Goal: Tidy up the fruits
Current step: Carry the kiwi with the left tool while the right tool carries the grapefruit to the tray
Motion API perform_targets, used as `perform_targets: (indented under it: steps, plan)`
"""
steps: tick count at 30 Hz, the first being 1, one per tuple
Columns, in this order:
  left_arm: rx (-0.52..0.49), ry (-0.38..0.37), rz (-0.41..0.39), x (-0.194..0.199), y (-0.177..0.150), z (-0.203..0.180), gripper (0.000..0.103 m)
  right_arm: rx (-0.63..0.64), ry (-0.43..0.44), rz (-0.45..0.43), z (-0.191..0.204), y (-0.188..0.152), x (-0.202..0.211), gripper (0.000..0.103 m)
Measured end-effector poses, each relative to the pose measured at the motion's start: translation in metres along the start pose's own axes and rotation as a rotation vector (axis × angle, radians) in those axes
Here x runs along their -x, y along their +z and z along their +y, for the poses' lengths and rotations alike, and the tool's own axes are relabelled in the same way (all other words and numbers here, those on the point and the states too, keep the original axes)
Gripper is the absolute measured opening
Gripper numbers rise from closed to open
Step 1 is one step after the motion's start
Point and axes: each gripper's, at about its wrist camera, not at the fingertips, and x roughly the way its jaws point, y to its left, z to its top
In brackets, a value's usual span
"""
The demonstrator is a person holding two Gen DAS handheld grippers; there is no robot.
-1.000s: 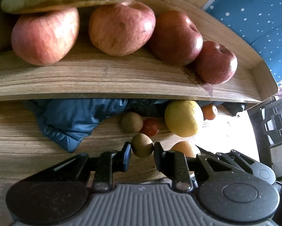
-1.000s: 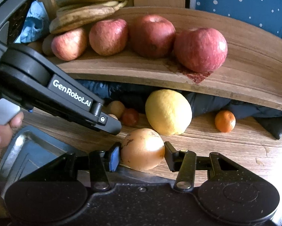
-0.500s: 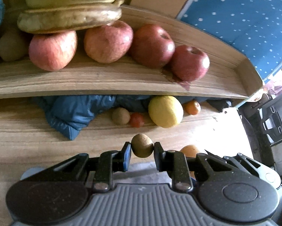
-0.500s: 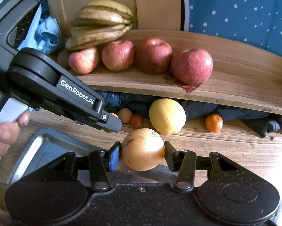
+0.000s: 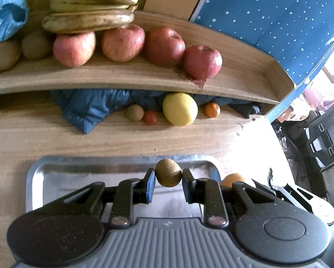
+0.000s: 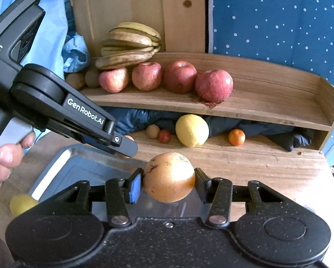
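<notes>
My left gripper (image 5: 168,177) is shut on a small brown kiwi (image 5: 168,172), held above the far rim of a metal tray (image 5: 77,174). Over the same tray's right end (image 6: 55,169), my right gripper (image 6: 168,184) is shut on a large orange (image 6: 168,176). The left gripper's body (image 6: 62,111) crosses the right wrist view from the left, with a hand (image 6: 1,163) on its grip. On the wooden shelf (image 5: 133,78) lie several red apples (image 5: 122,42), bananas (image 5: 91,15) and two kiwis (image 5: 36,44). Under the shelf rest a lemon (image 5: 180,109), a kiwi (image 5: 134,112), a small tomato (image 5: 150,117) and a mandarin (image 5: 212,109).
Dark blue cloth (image 5: 88,109) is bunched under the shelf behind the loose fruit. A yellow fruit (image 6: 21,204) lies beside the tray at the left. A blue dotted panel (image 6: 278,22) stands behind the shelf. The wooden table ends at the right (image 6: 323,178).
Both grippers have pulled back and risen from the shelf with their fruit still held. The tray has come into view beneath them, and the shelf looks smaller and farther.
</notes>
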Motion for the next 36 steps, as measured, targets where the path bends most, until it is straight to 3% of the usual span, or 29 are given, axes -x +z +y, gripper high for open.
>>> perform_targets:
  steps: [19,36]
  plan:
    - [0.023,0.025,0.074,0.004,-0.054,-0.018,0.028,0.056,0.064,0.073,0.009,-0.050,0.034,0.050]
    - [-0.061,0.058,0.179,0.001,-0.081,-0.045,0.028,0.048,0.083,0.135,0.011,-0.080,0.039,0.050]
